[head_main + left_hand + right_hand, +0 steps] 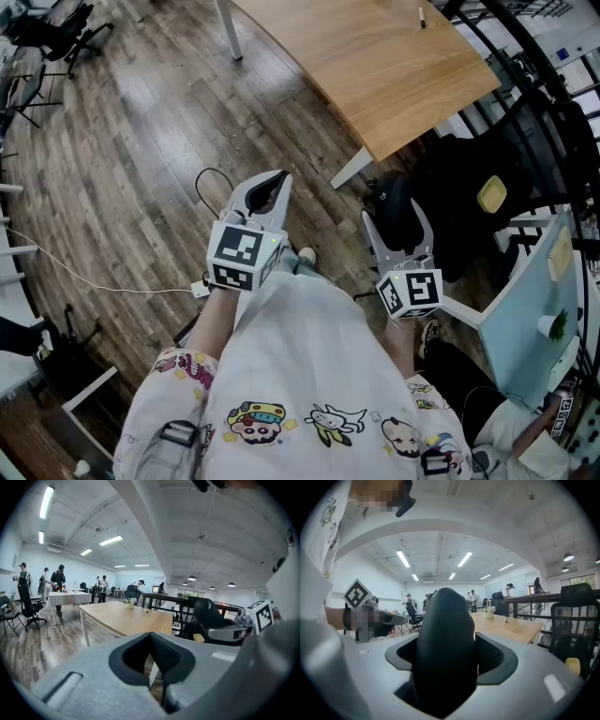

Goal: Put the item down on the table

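Observation:
My right gripper (397,217) is shut on a black rounded item (394,208), which bulges up between the grey jaws in the right gripper view (445,653) and hides most of the space between them. It hangs at waist height over the wooden floor, short of the light wooden table (375,66), whose near corner lies ahead and above in the head view. My left gripper (278,180) is beside it at the left, shut, its tips together and nothing in it (151,641). The table shows ahead in both gripper views (126,618) (511,627).
A pen (422,17) and a small potted plant (130,603) lie on the table. Black office chairs (492,192) and a railing stand to the right of it. A white cable (103,281) runs across the floor at the left. Several people stand far back in the room.

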A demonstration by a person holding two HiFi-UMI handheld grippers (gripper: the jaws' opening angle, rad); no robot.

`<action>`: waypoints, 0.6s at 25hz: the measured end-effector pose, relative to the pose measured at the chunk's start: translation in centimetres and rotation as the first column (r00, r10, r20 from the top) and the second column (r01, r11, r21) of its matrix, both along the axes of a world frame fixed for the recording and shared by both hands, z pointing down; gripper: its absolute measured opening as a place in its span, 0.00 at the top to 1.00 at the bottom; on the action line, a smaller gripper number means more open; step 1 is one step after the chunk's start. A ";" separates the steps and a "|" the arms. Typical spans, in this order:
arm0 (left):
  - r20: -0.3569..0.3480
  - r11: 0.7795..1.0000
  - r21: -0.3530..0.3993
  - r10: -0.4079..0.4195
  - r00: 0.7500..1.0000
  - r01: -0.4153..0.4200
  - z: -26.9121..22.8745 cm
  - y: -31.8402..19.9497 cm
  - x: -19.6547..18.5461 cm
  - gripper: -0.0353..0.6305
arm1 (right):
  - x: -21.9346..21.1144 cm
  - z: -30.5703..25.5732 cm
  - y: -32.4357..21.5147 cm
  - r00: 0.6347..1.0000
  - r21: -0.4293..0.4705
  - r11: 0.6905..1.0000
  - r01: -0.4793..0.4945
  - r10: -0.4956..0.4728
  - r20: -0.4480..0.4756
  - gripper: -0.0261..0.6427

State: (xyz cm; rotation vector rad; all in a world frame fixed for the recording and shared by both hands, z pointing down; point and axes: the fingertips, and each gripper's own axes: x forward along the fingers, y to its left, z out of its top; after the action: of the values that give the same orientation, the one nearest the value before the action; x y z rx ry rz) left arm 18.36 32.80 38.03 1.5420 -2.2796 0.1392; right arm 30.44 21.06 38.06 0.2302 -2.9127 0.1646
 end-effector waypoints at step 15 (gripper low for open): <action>-0.020 1.000 0.006 -0.030 0.999 0.030 1.1 0.4 -1.3 0.94 | -1.3 1.0 0.1 1.000 -0.066 0.998 0.023 -0.023 0.007 0.44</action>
State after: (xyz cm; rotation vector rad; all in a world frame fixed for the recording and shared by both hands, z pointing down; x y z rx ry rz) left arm 17.10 33.16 39.15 1.5050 -2.2880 0.1085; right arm 29.16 21.20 39.03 0.1858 -2.9093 0.2585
